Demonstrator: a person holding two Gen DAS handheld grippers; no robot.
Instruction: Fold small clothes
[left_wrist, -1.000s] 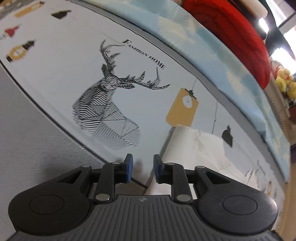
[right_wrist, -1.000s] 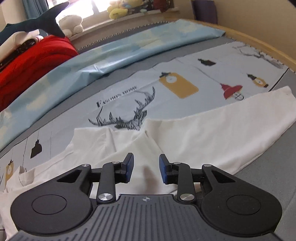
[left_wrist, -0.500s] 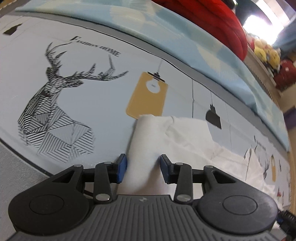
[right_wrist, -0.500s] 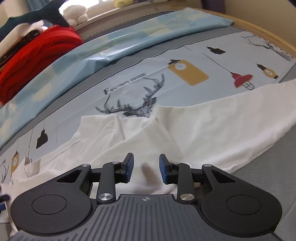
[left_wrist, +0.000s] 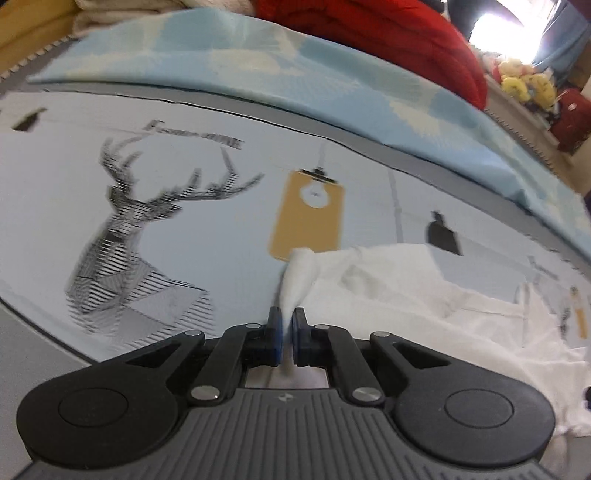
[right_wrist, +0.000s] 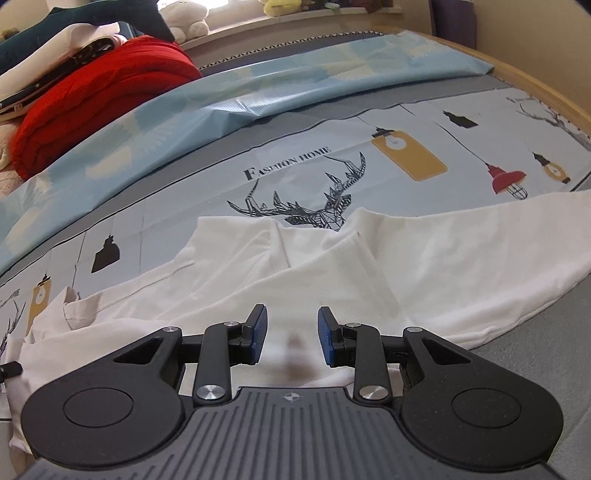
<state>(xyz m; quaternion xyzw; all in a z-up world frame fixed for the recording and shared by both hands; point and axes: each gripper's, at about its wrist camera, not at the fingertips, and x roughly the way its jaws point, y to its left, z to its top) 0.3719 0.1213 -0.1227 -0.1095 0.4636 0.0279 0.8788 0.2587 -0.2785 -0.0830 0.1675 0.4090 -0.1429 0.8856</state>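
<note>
While left claw (left_wrist: 287, 334) pinches white garment (left_wrist: 399, 291), right claw (right_wrist: 291, 334) apart, deer-print bedsheet (right_wrist: 207, 206)

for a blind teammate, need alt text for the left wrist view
The left gripper pinches a corner of a white shirt, the rest lying crumpled to the right on a printed sheet showing a deer and lamps.

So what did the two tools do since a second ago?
The left tool slid right, over a corner of the white shirt, then shut on it, bunching the cloth between its pads. The right tool stayed open above the shirt, holding nothing. The shirt's main part stayed spread on the printed sheet.
</note>
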